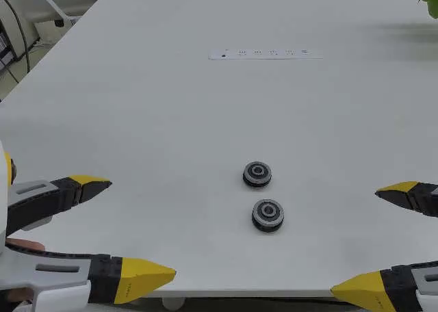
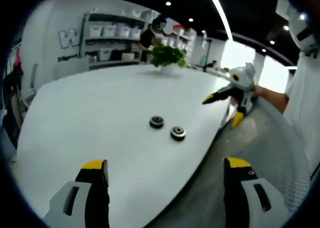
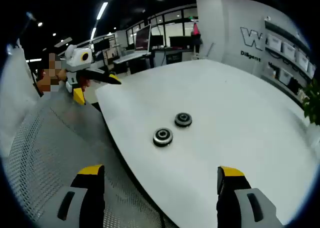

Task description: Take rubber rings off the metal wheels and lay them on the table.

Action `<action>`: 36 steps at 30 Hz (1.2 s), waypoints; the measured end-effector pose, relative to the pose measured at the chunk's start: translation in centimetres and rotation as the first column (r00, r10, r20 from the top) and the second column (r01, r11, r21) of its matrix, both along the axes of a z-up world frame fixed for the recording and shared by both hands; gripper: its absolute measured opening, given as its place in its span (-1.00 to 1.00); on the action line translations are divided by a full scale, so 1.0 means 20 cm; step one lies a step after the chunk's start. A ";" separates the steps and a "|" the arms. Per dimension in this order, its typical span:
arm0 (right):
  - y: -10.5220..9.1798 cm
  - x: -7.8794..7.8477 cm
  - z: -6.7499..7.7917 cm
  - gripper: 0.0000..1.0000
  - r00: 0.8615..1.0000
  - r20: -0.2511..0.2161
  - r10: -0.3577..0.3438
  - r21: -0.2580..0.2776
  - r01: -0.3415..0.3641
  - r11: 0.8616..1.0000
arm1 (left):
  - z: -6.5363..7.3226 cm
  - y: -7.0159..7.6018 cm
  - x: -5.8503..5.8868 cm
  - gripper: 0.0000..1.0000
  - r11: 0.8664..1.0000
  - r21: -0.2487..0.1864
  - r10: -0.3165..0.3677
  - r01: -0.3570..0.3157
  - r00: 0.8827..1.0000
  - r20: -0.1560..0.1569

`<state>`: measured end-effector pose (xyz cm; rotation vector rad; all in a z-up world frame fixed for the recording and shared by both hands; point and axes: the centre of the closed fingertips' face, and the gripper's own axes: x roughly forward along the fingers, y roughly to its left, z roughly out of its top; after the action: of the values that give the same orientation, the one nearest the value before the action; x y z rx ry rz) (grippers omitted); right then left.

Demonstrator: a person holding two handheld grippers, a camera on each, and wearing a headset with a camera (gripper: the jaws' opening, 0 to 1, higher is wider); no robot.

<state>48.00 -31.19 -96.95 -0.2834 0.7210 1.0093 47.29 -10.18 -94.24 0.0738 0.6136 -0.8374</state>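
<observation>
The table [image 1: 171, 107] is white and carries two metal wheels close to its near edge, a little right of that edge's middle. The far wheel [image 1: 257, 174] and the near wheel [image 1: 267, 215] both lie flat with the hub facing up. They are near each other but not touching, and the near wheel sits slightly further right. Each wheel has a dark rubber ring seated around its rim, and no ring lies loose on the table. The left gripper [image 1: 140, 228] is held over the near edge towards the near-left corner, its yellow-tipped jaws spread wide with nothing between them. The right gripper [image 1: 356, 240] is held over the near edge towards the near-right corner, its jaws likewise spread wide and unloaded. Both grippers point inward at the wheels and are well apart from them. A white socket strip [image 1: 265, 53] is set flush in the table towards the far edge. A green plant [image 1: 431, 1] stands at the far-right corner
</observation>
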 end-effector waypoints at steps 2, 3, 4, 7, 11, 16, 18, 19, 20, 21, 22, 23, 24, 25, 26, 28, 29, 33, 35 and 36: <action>0.00 0.00 0.00 0.82 1.000 0.000 -0.002 0.001 0.002 1.000 | 0.00 0.00 0.00 0.93 1.000 -0.005 -0.003 0.003 1.000 -0.001; 0.00 0.00 0.00 0.82 1.000 0.001 -0.001 0.002 0.001 1.000 | 0.00 0.00 0.00 0.93 1.000 -0.004 -0.002 0.002 1.000 0.000; 0.00 0.00 0.00 0.82 1.000 0.001 0.000 0.001 0.000 1.000 | 0.00 0.00 0.00 0.93 1.000 -0.004 -0.001 0.001 1.000 0.001; 0.00 0.00 0.00 0.82 1.000 0.001 0.001 -0.002 -0.001 1.000 | 0.00 0.00 0.00 0.92 1.000 -0.002 -0.001 0.001 1.000 0.002; 0.00 0.00 0.00 0.82 1.000 0.004 -0.002 0.000 0.002 1.000 | 0.00 0.00 0.00 0.92 1.000 0.001 0.001 -0.001 1.000 0.003; 0.00 0.01 0.01 0.82 1.000 0.009 -0.006 0.004 0.006 1.000 | 0.00 0.00 0.00 0.92 1.000 0.011 -0.003 0.003 1.000 0.002; 0.00 0.01 0.01 0.82 1.000 0.012 -0.008 0.006 0.008 1.000 | 0.00 0.01 0.00 0.92 1.000 0.015 -0.004 0.004 1.000 0.003; 0.00 0.01 0.01 0.82 1.000 0.012 -0.009 0.008 0.009 1.000 | -0.01 0.01 0.00 0.92 1.000 0.016 -0.004 0.004 1.000 0.002; 0.00 0.01 0.01 0.82 1.000 0.012 -0.010 0.008 0.010 1.000 | -0.01 0.01 0.00 0.92 1.000 0.017 -0.004 0.004 1.000 0.002; 0.00 0.01 0.01 0.82 1.000 0.012 -0.011 0.008 0.010 1.000 | -0.01 0.01 0.00 0.92 1.000 0.019 -0.005 0.005 1.000 0.002; 0.00 0.01 0.01 0.82 1.000 0.012 -0.010 0.008 0.010 1.000 | -0.01 0.01 0.00 0.92 1.000 0.019 -0.005 0.005 1.000 0.002; 0.00 0.01 0.01 0.82 1.000 0.012 -0.010 0.008 0.010 1.000 | -0.01 0.01 0.00 0.92 1.000 0.020 -0.005 0.005 1.000 0.002; 0.00 0.01 0.01 0.82 1.000 0.012 -0.010 0.009 0.010 1.000 | -0.01 0.01 0.00 0.92 1.000 0.020 -0.006 0.006 1.000 0.001; 0.00 0.01 0.01 0.82 1.000 0.012 -0.010 0.009 0.010 1.000 | -0.01 0.01 0.00 0.92 1.000 0.020 -0.006 0.006 1.000 0.000; 0.00 0.01 0.01 0.82 1.000 0.012 -0.011 0.010 0.011 1.000 | -0.01 0.01 0.00 0.92 1.000 0.021 -0.006 0.006 1.000 0.000; 0.00 0.01 0.02 0.82 1.000 0.012 -0.013 0.014 0.012 1.000 | -0.01 0.01 0.00 0.92 1.000 0.023 -0.007 0.007 1.000 -0.001; 0.00 0.01 0.02 0.82 1.000 0.013 -0.013 0.015 0.013 1.000 | -0.01 0.01 -0.01 0.92 1.000 0.024 -0.007 0.007 1.000 0.000; 0.00 0.01 0.01 0.81 1.000 0.012 -0.011 0.014 0.011 1.000 | -0.01 0.01 0.00 0.92 1.000 0.022 -0.006 0.006 1.000 0.001; 0.00 0.01 0.01 0.81 1.000 0.012 -0.010 0.013 0.010 1.000 | -0.01 0.01 0.00 0.92 1.000 0.020 -0.004 0.004 1.000 0.001; 0.00 0.01 0.01 0.81 1.000 0.012 -0.010 0.014 0.010 1.000 | -0.01 0.01 0.00 0.92 1.000 0.019 -0.004 0.004 1.000 0.002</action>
<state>48.19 -31.15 -96.68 -0.2738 0.7040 1.0022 47.22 -10.06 -94.36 0.0931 0.6202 -0.8355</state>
